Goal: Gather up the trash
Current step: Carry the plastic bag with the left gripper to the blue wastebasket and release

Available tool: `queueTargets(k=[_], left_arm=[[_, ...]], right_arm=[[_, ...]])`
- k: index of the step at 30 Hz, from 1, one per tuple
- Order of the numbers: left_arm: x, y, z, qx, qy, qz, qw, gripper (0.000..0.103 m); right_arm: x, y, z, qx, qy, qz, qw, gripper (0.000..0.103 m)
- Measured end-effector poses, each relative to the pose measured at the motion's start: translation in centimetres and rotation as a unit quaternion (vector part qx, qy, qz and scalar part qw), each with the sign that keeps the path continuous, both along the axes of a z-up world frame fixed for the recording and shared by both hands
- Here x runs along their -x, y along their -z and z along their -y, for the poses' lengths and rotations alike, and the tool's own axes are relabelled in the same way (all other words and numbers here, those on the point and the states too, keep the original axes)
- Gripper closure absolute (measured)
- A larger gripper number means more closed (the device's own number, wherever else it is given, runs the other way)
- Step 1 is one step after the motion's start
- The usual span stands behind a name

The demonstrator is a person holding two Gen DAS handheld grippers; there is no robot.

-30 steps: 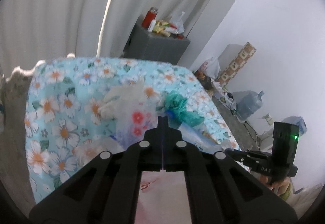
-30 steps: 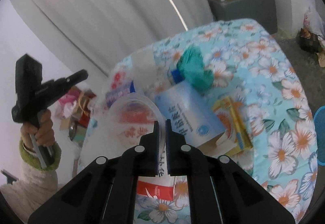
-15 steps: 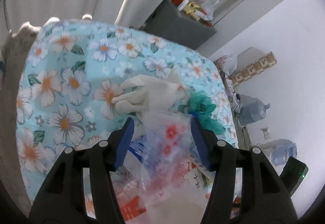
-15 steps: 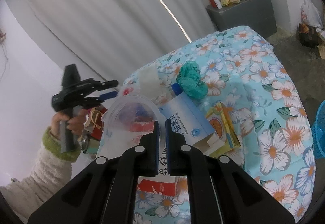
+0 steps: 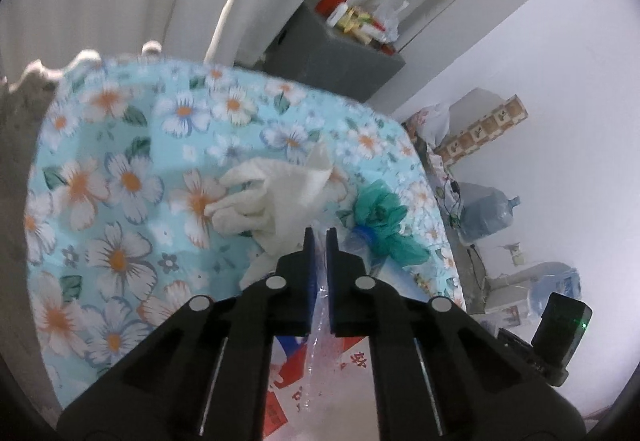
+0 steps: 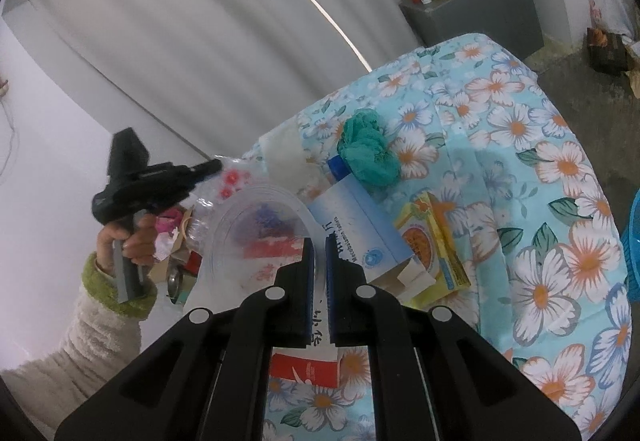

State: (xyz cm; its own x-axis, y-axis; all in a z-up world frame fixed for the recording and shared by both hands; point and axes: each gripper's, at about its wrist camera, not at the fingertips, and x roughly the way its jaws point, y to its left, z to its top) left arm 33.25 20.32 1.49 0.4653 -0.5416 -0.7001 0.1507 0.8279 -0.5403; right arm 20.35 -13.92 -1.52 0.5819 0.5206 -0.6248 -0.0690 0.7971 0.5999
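The tools hide the clear bag's (image 6: 256, 217) lower part.

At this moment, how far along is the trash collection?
Only starting. Both grippers hold the clear plastic bag open: left gripper just closed on one edge, right gripper pinches the other. The white glove, green wad, and boxes remain on the tablecloth.

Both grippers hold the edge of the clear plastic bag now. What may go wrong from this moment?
1. The left gripper and right gripper each pinch only a thin edge of the clear plastic bag; the film may slip out or tear if pulled apart.
2. The white and blue cardboard box lies against the bag's mouth; widening it may push the box into the yellow carton.
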Motion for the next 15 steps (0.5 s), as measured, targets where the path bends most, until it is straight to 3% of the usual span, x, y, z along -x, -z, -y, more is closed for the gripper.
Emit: queueTargets(k=[4,8,15], left_arm=[[2.4,-4.4,0.7,-0.023,-0.005,0.076,0.9968,0.103],[4.9,-9.3,3.7,-0.064,0.009,0.166,0.984,0.103],[7.3,-13.2,12.1,-0.084,0.073,0.218,0.9696,0.103]], right_arm=[[0.8,-0.5,0.5,-0.007,0.004,0.012,1.0,0.097],[1.9,-1.2,1.4,-0.016,0.015,0.025,0.999,0.097],[5.3,-2.0,5.7,-0.032,0.068,0.046,0.996,0.097]])
